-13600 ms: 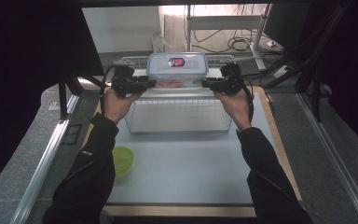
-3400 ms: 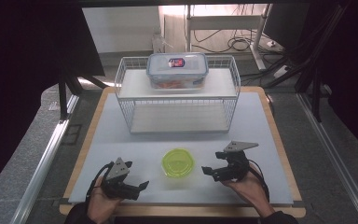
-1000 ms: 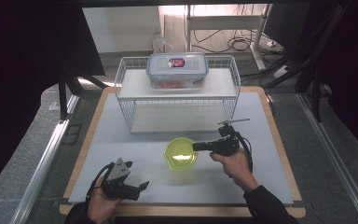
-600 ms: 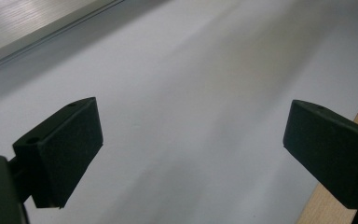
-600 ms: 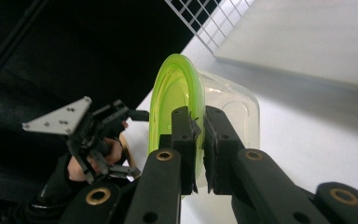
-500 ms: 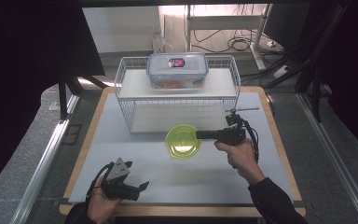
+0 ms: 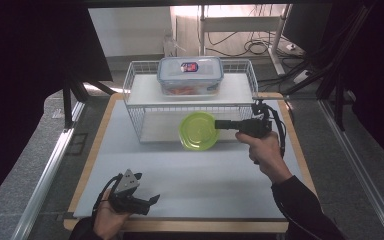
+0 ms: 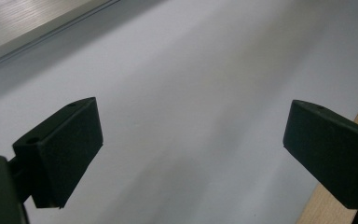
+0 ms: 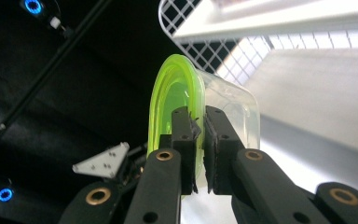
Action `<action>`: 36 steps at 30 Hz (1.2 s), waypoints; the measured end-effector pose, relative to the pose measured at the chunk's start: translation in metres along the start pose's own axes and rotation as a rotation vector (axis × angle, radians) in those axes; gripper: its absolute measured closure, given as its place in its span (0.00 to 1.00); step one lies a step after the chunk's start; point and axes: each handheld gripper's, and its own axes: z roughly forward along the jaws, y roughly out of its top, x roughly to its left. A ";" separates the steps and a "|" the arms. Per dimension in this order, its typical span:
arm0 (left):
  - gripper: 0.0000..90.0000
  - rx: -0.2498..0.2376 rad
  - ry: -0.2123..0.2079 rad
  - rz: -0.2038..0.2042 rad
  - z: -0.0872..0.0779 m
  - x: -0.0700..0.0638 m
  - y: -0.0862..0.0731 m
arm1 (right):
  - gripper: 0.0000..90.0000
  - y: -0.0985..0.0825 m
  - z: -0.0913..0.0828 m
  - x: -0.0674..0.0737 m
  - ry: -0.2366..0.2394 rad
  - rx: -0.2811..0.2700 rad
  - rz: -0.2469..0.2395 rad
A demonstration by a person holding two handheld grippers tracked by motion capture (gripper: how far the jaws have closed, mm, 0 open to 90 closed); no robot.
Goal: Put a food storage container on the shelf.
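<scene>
2 grippers work apart: the right gripper (image 7: 219, 124) pinches the rim of a green-lidded tub (image 7: 199, 131) (lid tilted toward the camera) in front of the wire rack (image 7: 135, 107), while the left gripper (image 7: 150, 202) rests near the table (image 7: 205, 177) edge, jaws spread wide.

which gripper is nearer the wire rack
Right. The right gripper holds the green-lidded tub right at the wire rack front; the left gripper sits far back at the table's near edge.
</scene>
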 end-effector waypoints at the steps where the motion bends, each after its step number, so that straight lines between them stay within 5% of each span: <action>1: 0.05 -0.002 0.001 -0.002 0.000 0.000 0.000 | 0.94 0.004 -0.001 0.001 0.002 -0.007 0.001; 20: 0.05 -0.007 -0.003 -0.005 -0.001 0.001 0.000 | 0.94 0.075 -0.016 0.025 0.020 -0.115 0.030; 30: 0.05 -0.024 -0.010 -0.008 -0.003 0.001 0.000 | 0.94 0.115 -0.011 0.026 -0.039 -0.181 0.036; 36: 0.05 -0.025 -0.017 -0.006 -0.003 0.001 0.000 | 0.94 0.137 0.006 0.020 -0.069 -0.208 0.064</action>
